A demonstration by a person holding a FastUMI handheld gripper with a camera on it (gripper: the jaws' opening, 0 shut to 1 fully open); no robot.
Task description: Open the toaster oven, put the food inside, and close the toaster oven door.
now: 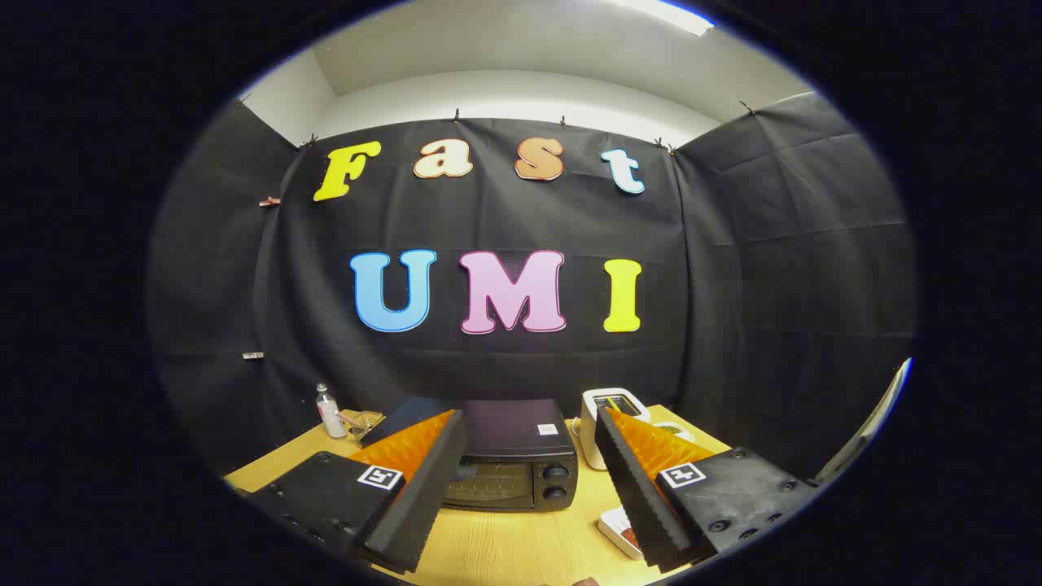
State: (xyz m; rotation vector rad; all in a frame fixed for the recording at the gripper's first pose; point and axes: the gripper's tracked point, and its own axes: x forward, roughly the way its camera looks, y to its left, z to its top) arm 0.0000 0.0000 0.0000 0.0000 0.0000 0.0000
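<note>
- Table: pale wood top, carrying everything here; booth cloth hangs close behind its far edge.
- Oven: black toaster oven toward the far edge, near the middle, door shut. It sits beyond the fingers and shows in the gap between them. Two knobs stacked on the right of its front. Door handle not made out; the left finger covers part of the front.
- Handling, as judged: a stiff metal box with a glass door, heavy enough to stay put. The door probably hinges along the bottom, so the hold would be at its top edge, pulling out and down. Glass and painted metal may be slippery under the pads.
- Gripper: fingers spread wide, nothing between them, well short of the oven.
- White appliance: just right of the oven, near the far right corner.
- White box: flat, on the near right side, partly under the right finger. Could be the food; cannot tell.
- Bottle: small, clear, at the far left corner, beside some clutter too small to read.
</note>
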